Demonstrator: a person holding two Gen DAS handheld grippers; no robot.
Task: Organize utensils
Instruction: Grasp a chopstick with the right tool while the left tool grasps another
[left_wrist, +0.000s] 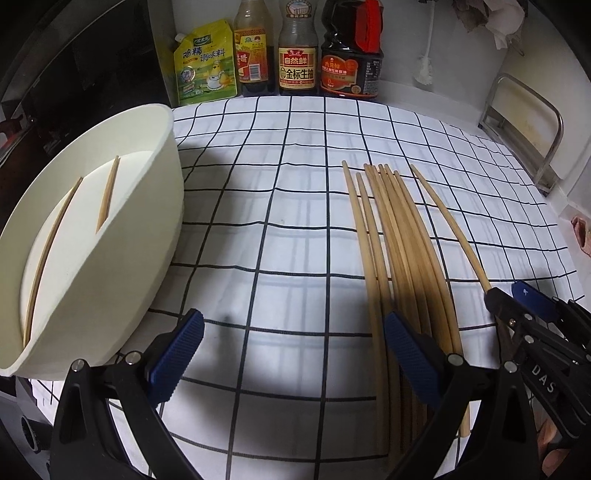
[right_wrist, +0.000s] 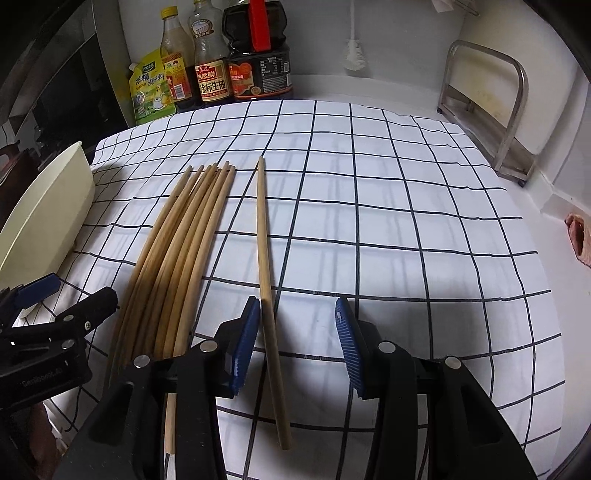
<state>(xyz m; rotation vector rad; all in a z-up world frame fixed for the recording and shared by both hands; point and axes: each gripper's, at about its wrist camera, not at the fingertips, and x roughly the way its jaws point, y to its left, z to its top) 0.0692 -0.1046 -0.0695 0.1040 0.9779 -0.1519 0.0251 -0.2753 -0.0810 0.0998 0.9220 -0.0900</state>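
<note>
Left wrist view: chopstick bundle (left_wrist: 402, 251) near ends hidden behind wide-open, empty left claw (left_wrist: 291, 354); right claw (right_wrist: 297, 347) half-open, straddling lone chopstick (right_wrist: 267, 280), ungripped; sauce bottles (left_wrist: 297, 55) behind.

A bundle of wooden chopsticks (left_wrist: 399, 243) lies side by side on the checked cloth (left_wrist: 280, 206), tips pointing toward the back. One lone chopstick (right_wrist: 266, 280) lies just to the bundle's right, apart from it, roughly parallel. Left of them a cream tub (left_wrist: 122, 258) sits tilted, with two more chopsticks (left_wrist: 107, 192) standing in slots in its white insert.
</note>
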